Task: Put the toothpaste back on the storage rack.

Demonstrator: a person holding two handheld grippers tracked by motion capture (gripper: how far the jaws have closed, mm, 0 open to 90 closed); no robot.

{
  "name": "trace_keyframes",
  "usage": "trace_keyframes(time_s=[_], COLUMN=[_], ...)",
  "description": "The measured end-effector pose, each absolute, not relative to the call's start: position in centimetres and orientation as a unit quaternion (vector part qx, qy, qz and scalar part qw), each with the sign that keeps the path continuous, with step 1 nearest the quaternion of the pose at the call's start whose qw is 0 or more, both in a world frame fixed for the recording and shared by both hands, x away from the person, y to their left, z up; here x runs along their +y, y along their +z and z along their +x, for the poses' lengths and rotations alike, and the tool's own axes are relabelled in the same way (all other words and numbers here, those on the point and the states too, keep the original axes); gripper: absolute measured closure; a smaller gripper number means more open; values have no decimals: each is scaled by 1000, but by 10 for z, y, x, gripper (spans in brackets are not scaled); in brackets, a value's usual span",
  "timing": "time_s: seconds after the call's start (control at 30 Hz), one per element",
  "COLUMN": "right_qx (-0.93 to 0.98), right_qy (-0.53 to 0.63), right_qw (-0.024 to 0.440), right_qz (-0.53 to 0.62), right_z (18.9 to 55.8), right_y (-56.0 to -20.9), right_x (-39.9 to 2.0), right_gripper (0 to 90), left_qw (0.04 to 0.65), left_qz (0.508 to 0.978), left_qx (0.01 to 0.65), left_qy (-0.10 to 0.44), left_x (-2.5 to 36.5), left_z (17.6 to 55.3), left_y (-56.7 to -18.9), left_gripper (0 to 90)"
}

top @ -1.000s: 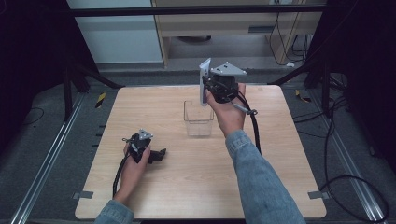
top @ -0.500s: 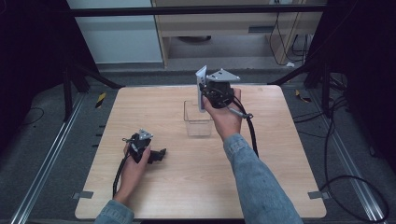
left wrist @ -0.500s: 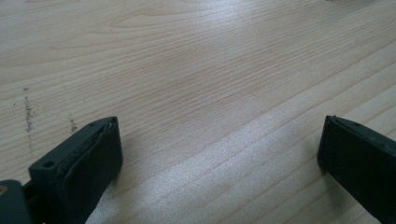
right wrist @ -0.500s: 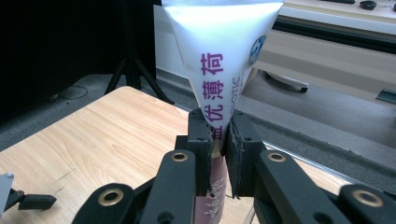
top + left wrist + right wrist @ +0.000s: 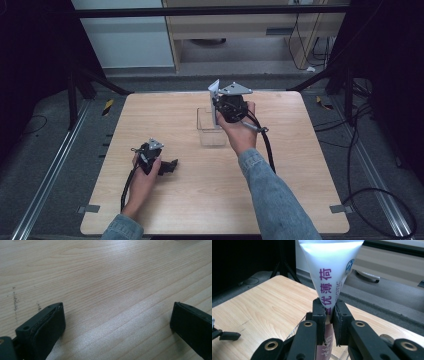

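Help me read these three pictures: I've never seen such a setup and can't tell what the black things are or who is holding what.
A person sits at a wooden table and holds a hand tool with two black jaws in each hand. The high view looks down from above. The other two pictures come from small cameras riding on each tool, looking along its jaws.

The left gripper rests low over bare wood with its jaws wide apart and nothing between them; in the high view it sits at the left.

The right gripper is clamped on a white tube with purple print, probably toothpaste. In the high view it holds that tube upright above a clear plastic box on the table.
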State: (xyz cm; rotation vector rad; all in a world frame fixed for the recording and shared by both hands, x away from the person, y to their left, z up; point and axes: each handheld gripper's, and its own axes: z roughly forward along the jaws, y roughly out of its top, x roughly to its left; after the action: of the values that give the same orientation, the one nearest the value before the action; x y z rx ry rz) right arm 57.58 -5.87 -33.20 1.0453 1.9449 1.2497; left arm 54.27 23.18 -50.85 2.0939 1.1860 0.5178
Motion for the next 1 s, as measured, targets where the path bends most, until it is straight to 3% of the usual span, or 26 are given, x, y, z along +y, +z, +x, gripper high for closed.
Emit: trace_keyframes(time_s=[1.0], right_qx=[749], right_qy=[438], right_qw=[271], right_qz=[416], right_z=[593], right_y=[-371], right_x=[-51], right_gripper=[810], left_qw=[333], left_qz=[803], left_qx=[454], left_qy=[198], left_x=[232], left_z=[543], left_y=[-508], left_gripper=[0])
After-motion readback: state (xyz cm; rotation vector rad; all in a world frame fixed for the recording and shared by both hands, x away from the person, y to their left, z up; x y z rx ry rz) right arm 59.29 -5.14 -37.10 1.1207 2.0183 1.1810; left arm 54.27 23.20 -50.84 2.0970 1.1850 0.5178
